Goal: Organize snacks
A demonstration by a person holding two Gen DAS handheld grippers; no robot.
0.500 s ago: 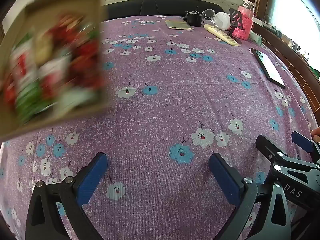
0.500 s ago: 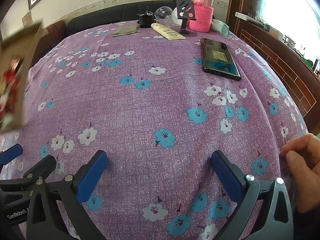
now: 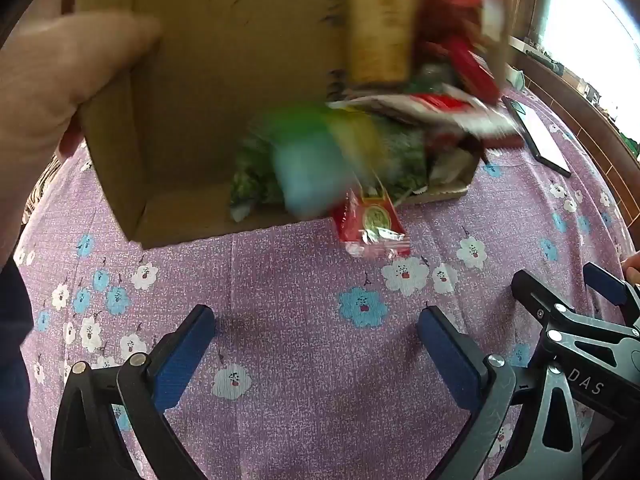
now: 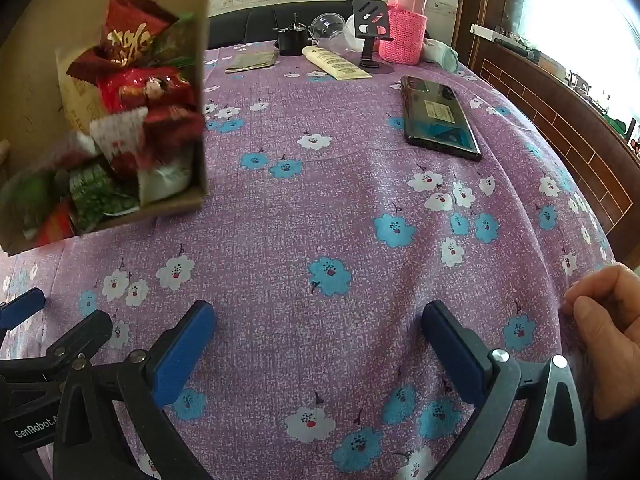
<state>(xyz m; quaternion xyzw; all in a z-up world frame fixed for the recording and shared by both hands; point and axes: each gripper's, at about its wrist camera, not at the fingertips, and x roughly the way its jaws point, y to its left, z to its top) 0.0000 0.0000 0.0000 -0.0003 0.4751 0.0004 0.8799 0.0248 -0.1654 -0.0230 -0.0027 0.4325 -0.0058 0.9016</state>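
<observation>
We are holding both tools released: the left tool [image 3: 316, 334] and right tool [image 4: 318, 330] are hovering over the bench [image 4: 340, 208] while a tipped cardboard box [image 3: 224, 80] is spilling snacks [image 3: 370, 224] (blurred) beyond them, far-left.

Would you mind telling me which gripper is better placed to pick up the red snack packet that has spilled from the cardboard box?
Left. The red packet lies just ahead of the open left gripper; the right gripper faces bare cloth.
</observation>
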